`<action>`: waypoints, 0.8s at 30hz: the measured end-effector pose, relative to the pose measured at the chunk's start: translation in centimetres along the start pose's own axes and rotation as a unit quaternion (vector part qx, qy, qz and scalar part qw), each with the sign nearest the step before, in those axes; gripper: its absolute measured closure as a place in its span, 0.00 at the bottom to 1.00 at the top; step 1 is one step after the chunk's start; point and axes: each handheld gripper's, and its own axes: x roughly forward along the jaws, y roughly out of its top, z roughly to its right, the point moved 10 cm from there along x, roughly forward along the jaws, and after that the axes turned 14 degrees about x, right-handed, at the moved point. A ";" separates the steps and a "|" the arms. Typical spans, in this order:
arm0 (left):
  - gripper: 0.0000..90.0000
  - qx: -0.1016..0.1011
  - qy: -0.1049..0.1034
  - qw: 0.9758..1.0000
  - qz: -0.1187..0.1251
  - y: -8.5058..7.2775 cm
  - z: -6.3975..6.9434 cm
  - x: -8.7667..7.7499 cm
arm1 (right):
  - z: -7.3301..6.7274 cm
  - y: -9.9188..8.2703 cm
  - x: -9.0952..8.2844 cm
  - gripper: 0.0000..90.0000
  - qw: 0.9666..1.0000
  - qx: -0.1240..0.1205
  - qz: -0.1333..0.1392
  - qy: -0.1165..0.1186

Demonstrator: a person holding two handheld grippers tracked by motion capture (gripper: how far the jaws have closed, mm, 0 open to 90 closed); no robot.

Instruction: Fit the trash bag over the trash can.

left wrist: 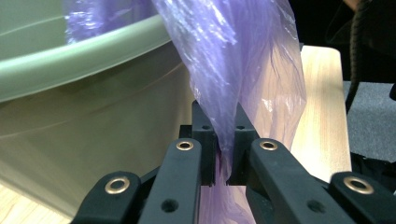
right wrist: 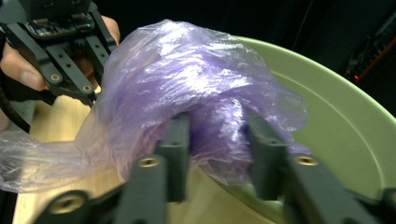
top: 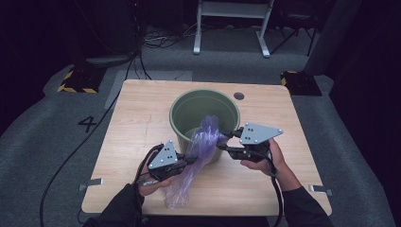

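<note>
A green plastic bucket (top: 204, 93) stands on the wooden table (top: 137, 127), just beyond the middle. A thin purple plastic bag (top: 201, 144) drapes from inside the bucket over its near rim and down onto the table. My left gripper (top: 193, 161) is at the bucket's near left side, shut on a twisted part of the bag (left wrist: 243, 56) outside the wall (left wrist: 84, 116). My right gripper (top: 223, 141) reaches in from the right at the rim. In the right gripper view its jaws (right wrist: 219, 140) squeeze the bunched bag (right wrist: 187, 79) above the rim (right wrist: 345, 121).
The bag's loose end lies near the table's front edge (top: 176, 196). A round cable hole (top: 239, 96) sits behind the bucket. Cables trail from both grippers toward the person. White frame legs (top: 197, 33) and striped floor blocks (top: 75, 82) stand beyond the table.
</note>
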 end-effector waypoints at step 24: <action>0.55 -0.014 -0.005 1.000 -0.010 0.7 0.4 -0.7 | 4.6 3.1 1.9 0.94 0.995 0.098 0.016 -0.022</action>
